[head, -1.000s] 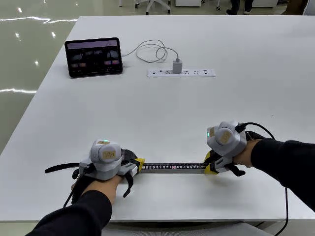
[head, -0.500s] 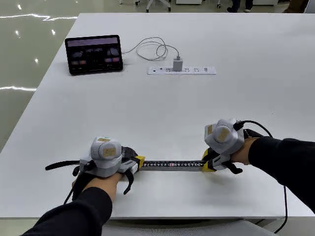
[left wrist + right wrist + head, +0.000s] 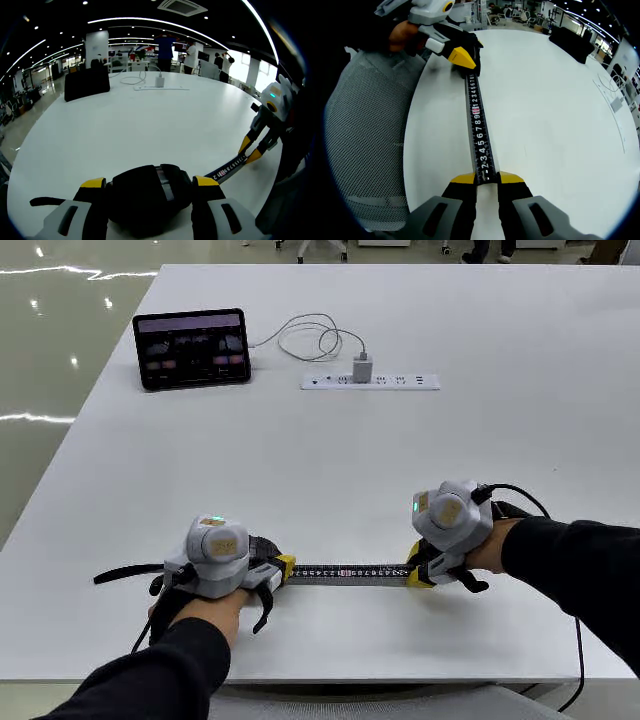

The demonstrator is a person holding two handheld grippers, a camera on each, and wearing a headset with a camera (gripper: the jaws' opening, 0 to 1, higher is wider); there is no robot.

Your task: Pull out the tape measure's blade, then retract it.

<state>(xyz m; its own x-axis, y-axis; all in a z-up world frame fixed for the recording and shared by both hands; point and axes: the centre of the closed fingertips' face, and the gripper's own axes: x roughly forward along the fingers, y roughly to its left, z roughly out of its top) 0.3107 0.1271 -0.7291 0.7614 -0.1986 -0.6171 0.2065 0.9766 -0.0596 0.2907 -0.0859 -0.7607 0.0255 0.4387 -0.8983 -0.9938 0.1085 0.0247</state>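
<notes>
The black tape measure case (image 3: 150,197) sits between the yellow-tipped fingers of my left gripper (image 3: 150,182), which is shut on it. In the head view that left gripper (image 3: 278,570) rests near the table's front edge. The blade (image 3: 348,575) lies flat on the white table (image 3: 330,460) and runs right to my right gripper (image 3: 416,578). In the right gripper view the blade (image 3: 477,125), black with white numbers, stretches away to the case. My right gripper (image 3: 486,178) is shut on the blade's end.
A black tablet (image 3: 192,348) stands at the back left. A white power strip (image 3: 370,382) with a charger and a looped white cable (image 3: 310,340) lies behind the centre. A black strap (image 3: 125,573) trails left of my left gripper. The table's front edge is close.
My right gripper has drifted a little to the left, toward the left one, and the exposed blade is slightly shorter. My left gripper has stayed where it was.
</notes>
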